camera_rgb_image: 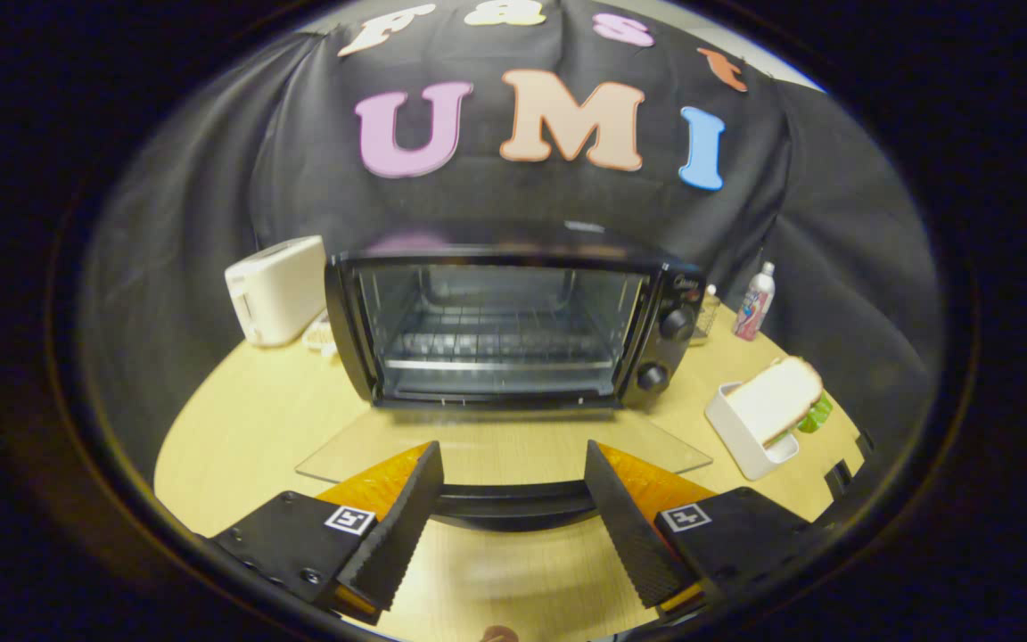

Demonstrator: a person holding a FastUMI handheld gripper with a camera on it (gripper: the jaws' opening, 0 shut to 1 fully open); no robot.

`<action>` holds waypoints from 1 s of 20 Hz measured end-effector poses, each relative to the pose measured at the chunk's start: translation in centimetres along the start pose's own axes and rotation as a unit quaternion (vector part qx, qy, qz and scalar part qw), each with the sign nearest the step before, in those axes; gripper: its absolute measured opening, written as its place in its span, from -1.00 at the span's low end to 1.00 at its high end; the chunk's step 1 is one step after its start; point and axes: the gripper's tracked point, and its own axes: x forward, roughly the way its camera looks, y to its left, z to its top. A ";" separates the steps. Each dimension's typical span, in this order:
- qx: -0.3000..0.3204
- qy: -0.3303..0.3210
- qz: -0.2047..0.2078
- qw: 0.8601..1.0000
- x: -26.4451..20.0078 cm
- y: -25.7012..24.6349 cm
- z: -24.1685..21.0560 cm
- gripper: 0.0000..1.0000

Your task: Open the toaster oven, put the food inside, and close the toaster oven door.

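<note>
Oven (pixel 513 325) door (pixel 505 450) lies flat open; hand-held gripper (pixel 513 499), fingers apart astride its handle (pixel 513 501), frees the way for the sandwich (pixel 776 399) right of the oven.

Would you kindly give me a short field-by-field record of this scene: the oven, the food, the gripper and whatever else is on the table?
oven: toaster oven at the table's middle, wire rack bare
door: glass door folded down flat, its handle between the fingers
gripper: gripper open, fingers either side of the handle, not pressing it
food: sandwich upright in a white holder, right of the oven
other: white toaster left of the oven; bottle behind on the right
surface: wooden table
</note>
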 end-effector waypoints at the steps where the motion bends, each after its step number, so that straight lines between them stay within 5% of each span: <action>1: -0.007 0.003 0.001 1.000 0.5 0.1 -0.5 0.98; 12: 0.038 0.067 -0.004 0.997 2.5 -1.3 -3.7 0.99; 16: 0.013 0.042 -0.052 0.998 1.6 -6.4 -1.0 1.00; 20: 0.070 0.009 -0.132 0.989 0.9 -14.3 2.4 1.00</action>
